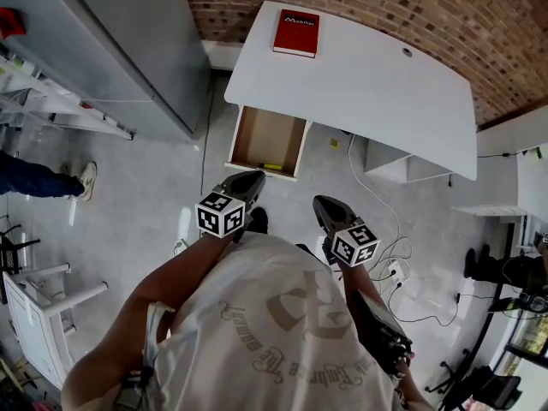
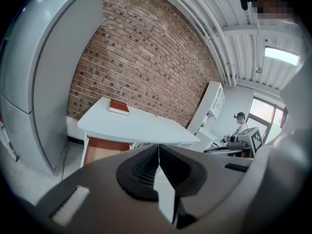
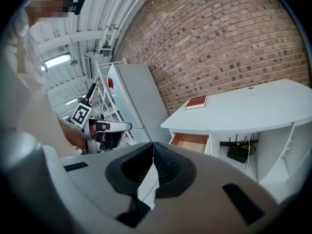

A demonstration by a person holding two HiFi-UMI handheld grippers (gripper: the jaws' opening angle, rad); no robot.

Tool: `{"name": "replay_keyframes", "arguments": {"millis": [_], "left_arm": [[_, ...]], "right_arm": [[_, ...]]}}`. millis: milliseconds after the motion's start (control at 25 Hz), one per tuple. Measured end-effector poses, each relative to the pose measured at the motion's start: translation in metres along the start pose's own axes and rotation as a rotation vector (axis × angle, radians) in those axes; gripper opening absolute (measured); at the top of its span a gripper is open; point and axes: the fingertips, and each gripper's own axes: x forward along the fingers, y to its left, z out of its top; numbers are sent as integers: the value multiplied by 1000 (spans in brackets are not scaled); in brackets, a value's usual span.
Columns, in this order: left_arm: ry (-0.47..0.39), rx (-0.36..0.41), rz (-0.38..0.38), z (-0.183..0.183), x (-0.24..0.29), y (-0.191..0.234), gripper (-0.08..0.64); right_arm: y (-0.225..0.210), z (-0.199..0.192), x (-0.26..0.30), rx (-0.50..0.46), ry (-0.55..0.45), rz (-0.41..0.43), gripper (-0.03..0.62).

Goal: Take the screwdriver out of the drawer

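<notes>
The wooden drawer (image 1: 267, 139) stands pulled out from under the white desk (image 1: 368, 84). A small yellow item (image 1: 272, 167), likely the screwdriver, lies along the drawer's front wall. My left gripper (image 1: 251, 179) and right gripper (image 1: 322, 205) are held close to my body, short of the drawer, both shut and empty. In the left gripper view the jaws (image 2: 158, 152) meet, with the drawer (image 2: 105, 151) ahead and lower left. From the right gripper view the shut jaws (image 3: 152, 152) point toward the drawer (image 3: 190, 141). The screwdriver does not show in either gripper view.
A red book (image 1: 296, 32) lies on the desk's far left corner. A grey cabinet (image 1: 128, 50) stands left of the drawer. Cables (image 1: 377, 204) trail on the floor under the desk's right side, and a router (image 3: 239, 153) sits below it. A brick wall (image 1: 411, 7) backs the desk.
</notes>
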Motion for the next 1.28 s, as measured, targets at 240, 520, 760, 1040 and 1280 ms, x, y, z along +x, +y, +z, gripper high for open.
{"name": "replay_keyframes", "arguments": {"millis": [240, 520, 760, 1040, 1280], "left_arm": [[7, 39, -29, 16, 16, 16, 9], [-20, 52, -25, 33, 16, 47, 9], [-25, 49, -13, 32, 7, 63, 9], [-45, 10, 47, 27, -10, 85, 9], [-58, -27, 114, 13, -19, 100, 9]], "right_arm": [[-9, 12, 18, -21, 3, -27, 6], [-12, 28, 52, -70, 20, -33, 6], [-10, 34, 73, -98, 61, -29, 6], [-14, 42, 96, -118, 100, -20, 6], [-15, 33, 115, -149, 155, 33, 6]]}}
